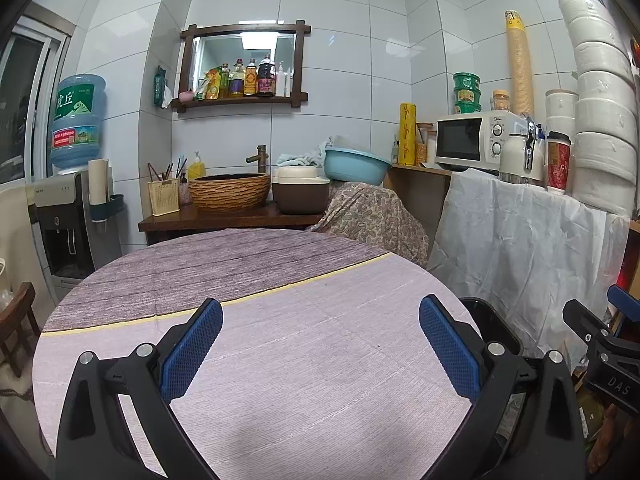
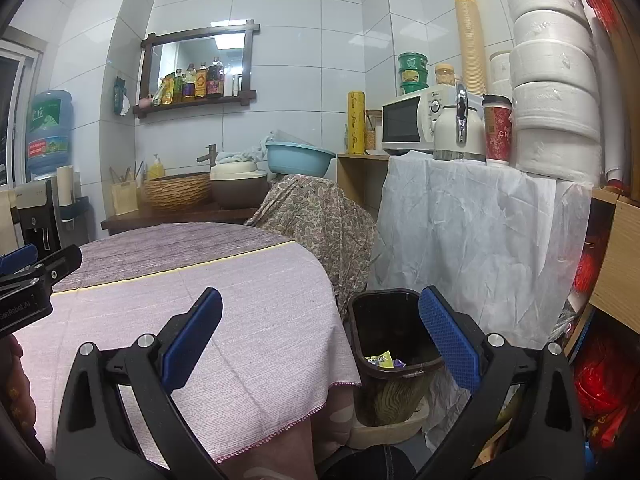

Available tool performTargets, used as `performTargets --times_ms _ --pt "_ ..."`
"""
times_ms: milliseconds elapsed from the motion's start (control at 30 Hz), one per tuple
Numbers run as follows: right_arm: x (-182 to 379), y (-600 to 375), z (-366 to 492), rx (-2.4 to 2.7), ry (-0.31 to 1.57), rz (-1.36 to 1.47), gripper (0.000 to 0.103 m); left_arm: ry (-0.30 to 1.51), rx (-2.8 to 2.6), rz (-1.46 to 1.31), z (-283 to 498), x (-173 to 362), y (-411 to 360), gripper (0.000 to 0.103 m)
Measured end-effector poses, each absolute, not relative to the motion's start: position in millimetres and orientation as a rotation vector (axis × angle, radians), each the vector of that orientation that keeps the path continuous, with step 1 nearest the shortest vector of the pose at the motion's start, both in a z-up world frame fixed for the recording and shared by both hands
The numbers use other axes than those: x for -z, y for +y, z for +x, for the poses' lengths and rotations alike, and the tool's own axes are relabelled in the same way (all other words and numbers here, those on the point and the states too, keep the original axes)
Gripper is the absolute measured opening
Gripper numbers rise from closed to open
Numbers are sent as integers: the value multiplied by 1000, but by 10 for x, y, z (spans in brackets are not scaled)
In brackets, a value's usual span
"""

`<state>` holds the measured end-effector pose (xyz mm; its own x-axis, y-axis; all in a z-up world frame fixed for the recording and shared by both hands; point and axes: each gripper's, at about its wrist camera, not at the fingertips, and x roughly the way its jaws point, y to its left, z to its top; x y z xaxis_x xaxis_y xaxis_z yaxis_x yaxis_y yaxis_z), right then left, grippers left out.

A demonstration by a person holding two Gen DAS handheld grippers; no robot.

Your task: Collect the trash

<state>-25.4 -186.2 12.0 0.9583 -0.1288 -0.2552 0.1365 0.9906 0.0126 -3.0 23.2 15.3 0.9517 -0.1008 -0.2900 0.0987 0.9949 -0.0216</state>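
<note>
Claws: I see left gripper and right gripper spread, empty.
Trash: wrappers in bin; light, crinkly; I'd pinch edges.

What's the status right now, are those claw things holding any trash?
Left gripper open, empty. Right gripper open, empty. Wrappers already in the bin beside the table. No trash visible on the tablecloth, nothing in the way.

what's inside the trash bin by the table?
In the right wrist view, the dark bin holds a few wrappers at the bottom, yellow-green and purple among them. The near wall and the right gripper's finger hide the rest of the floor.
</note>
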Motion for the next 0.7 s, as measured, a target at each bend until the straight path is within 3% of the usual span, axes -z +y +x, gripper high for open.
performTargets --times_ms 700 --pt "-110 -1878 -249 135 263 32 97 302 102 -7 -29 -147 221 98"
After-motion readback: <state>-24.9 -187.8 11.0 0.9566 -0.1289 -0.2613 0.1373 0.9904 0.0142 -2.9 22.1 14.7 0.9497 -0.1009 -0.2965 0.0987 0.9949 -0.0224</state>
